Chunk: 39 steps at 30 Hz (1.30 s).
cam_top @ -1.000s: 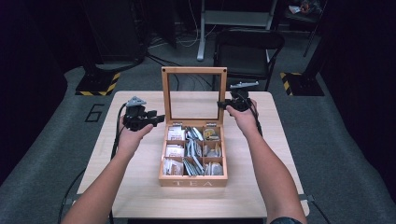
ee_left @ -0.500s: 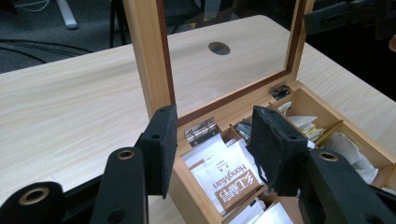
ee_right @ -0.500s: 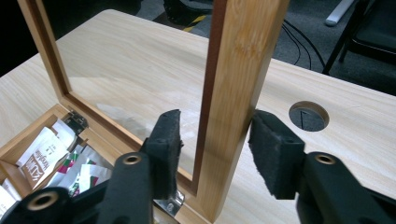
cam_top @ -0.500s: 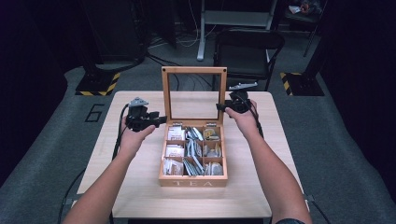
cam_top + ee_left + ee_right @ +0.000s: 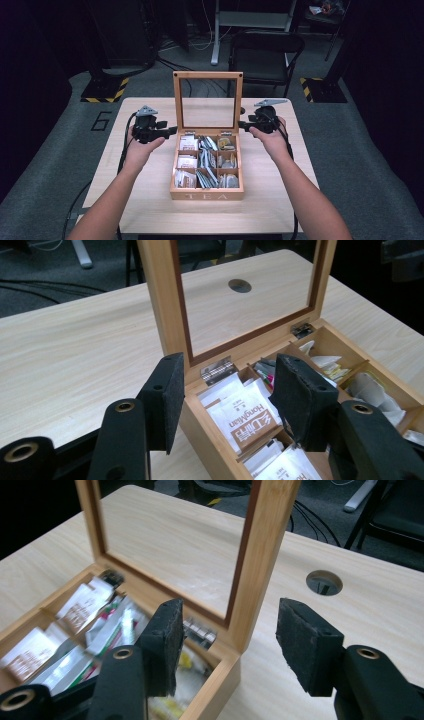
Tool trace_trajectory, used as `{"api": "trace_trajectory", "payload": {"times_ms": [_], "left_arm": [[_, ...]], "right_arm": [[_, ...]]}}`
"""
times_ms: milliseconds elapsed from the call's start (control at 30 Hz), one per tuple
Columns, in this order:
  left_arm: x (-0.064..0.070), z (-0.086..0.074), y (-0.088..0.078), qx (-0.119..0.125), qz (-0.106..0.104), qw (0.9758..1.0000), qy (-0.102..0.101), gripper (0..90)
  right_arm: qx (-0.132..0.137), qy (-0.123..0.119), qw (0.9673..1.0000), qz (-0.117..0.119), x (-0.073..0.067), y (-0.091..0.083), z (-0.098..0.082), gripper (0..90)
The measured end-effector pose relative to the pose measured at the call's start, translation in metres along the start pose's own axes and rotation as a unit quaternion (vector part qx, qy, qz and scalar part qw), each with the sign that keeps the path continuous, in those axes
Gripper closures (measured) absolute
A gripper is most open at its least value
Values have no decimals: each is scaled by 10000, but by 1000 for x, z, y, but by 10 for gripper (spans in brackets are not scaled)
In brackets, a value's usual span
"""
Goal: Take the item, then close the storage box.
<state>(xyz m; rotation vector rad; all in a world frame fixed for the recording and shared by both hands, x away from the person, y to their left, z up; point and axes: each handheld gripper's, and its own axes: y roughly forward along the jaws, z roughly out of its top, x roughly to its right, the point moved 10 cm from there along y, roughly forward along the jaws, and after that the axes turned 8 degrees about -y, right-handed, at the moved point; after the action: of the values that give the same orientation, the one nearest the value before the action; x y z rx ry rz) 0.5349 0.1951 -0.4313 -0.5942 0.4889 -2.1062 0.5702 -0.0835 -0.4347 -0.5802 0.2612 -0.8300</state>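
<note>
Wooden tea box (image 5: 206, 192) sits mid-table with its glazed lid (image 5: 207, 101) upright between my left gripper (image 5: 170, 131) and right gripper (image 5: 242, 124), each level with a side post, jaws just opening, holding nothing.

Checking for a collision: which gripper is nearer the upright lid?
Right. The right gripper sits at the lid's right edge; the left gripper is slightly farther off.
</note>
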Motion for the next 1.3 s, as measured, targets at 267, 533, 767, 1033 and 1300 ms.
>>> {"api": "trace_trajectory", "payload": {"times_ms": [267, 533, 767, 1033, 1300], "left_arm": [[9, -12, -7, 47, -183, 9998, -89, 466], [4, -25, -11, 88, -141, 9994, -287, 474], [2, -38, -14, 104, -137, 9990, -418, 483], [4, -52, -23, 60, -169, 9990, -404, 480], [5, -56, -28, 45, -162, 9993, -346, 476]], "right_arm": [[60, -229, 9993, 277, -30, -25, -11, 444], [-36, -644, 9974, 317, -58, -31, -25, 443], [66, -752, 9963, 415, -81, -34, -35, 505], [96, -875, 9945, 572, -111, -37, -48, 517], [-27, -1081, 9908, 815, -137, -31, -58, 625]]}}
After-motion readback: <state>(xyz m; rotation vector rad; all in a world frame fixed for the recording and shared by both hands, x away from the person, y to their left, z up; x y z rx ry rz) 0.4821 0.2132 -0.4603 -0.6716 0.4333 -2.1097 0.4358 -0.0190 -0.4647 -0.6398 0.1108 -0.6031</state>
